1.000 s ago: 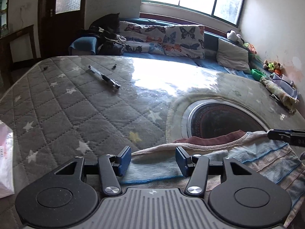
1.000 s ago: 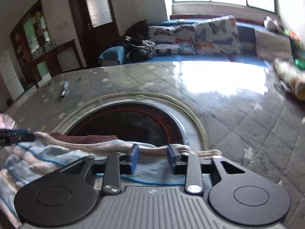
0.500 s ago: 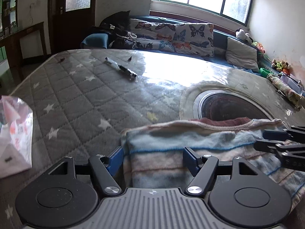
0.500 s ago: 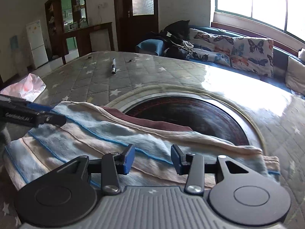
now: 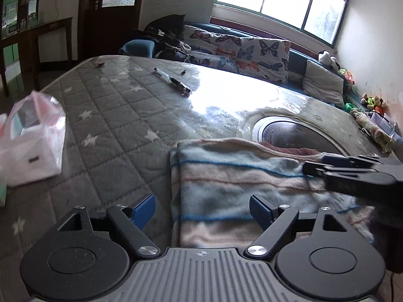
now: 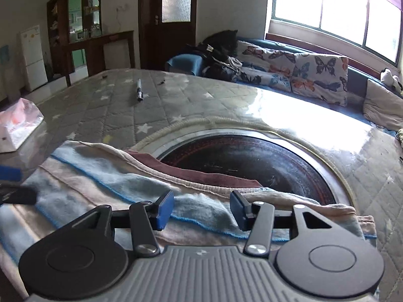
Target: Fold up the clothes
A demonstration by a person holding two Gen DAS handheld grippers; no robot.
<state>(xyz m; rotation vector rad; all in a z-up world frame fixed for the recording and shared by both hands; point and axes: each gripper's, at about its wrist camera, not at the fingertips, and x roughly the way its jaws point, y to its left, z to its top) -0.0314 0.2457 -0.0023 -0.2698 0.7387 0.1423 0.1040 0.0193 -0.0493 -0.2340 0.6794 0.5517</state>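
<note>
The quilted grey surface [image 5: 105, 115], stitched in diamonds with pale stars and sheened by window glare, fills both views, with a dark round inset [image 6: 246, 161] ringed in metal set into it. Across the near edge of that inset lies the striped garment [image 5: 226, 176], a fuzzy knit in pale blue, pink and cream bands with thin blue lines, folded over once so that a maroon inner layer peeks out along its far side. It looks soft, light and limp, likely to sag and drag on the quilting, so the firmest hold would be at the doubled corners or the folded left edge, pinching both layers together. The left claw [image 5: 202, 211] stands wide, its jaws having just been opening, the cloth's left end between its blue pads [image 5: 144, 207] but untouched by them. The right claw [image 6: 202, 210] is about half open, also just been opening, poised over the cloth's near hem and gripping nothing. A white plastic bag [image 5: 30, 148] sits off to the left, and a pen [image 5: 173, 81] lies farther back.
</note>
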